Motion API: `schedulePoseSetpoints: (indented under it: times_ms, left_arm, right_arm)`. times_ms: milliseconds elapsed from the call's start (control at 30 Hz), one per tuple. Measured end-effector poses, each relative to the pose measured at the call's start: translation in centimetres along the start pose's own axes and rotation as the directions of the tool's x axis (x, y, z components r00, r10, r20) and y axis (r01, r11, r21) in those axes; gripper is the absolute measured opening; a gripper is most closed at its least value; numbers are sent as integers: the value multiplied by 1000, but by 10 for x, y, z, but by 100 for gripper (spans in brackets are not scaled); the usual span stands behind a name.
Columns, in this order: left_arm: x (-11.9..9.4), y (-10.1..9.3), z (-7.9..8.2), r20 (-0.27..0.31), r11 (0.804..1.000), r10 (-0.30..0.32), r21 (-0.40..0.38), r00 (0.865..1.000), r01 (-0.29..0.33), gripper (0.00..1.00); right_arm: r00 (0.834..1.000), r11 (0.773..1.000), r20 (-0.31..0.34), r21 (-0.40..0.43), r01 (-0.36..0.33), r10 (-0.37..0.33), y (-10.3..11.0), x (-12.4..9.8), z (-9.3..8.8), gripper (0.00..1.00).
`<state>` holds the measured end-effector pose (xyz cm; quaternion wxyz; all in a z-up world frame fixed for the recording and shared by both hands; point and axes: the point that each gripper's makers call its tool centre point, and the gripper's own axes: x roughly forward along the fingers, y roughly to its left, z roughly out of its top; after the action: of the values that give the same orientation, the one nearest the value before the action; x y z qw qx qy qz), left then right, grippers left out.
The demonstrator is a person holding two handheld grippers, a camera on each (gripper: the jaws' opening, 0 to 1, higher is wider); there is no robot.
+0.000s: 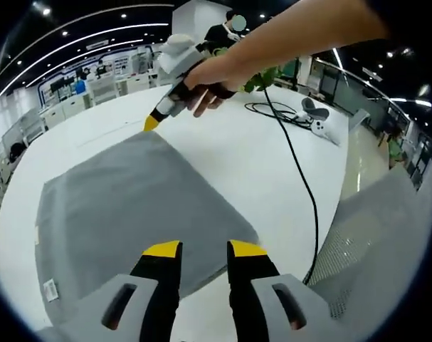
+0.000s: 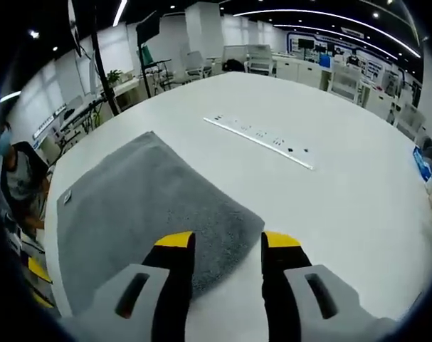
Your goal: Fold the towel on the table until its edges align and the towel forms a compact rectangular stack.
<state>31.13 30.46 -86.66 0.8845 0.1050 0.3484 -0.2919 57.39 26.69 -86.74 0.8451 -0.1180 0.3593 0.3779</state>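
Bright open hall, ceiling light strips, white cabinets, mesh chair nearby.

Towels: you have one grey towel on the white table.
Grippers: you hold two, the left gripper and the right gripper.
Cables: one black cable.
Power strips: one white power strip.
Game controllers: one white controller.

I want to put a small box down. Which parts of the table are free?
Free: the white table between the grey towel and the power strip, and beyond that strip. Crowded: the side with the black cable and the white controller.
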Motion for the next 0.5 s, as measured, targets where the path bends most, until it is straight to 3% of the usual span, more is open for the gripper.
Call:
schedulePoseSetpoints:
  times_ms: [500]
  left_arm:
    - [26, -43, 4, -18, 998, -53, 45, 998, 53, 25]
  right_arm:
    - [1000, 1000, -2, 22, 19, -19, -17, 12, -11, 32]
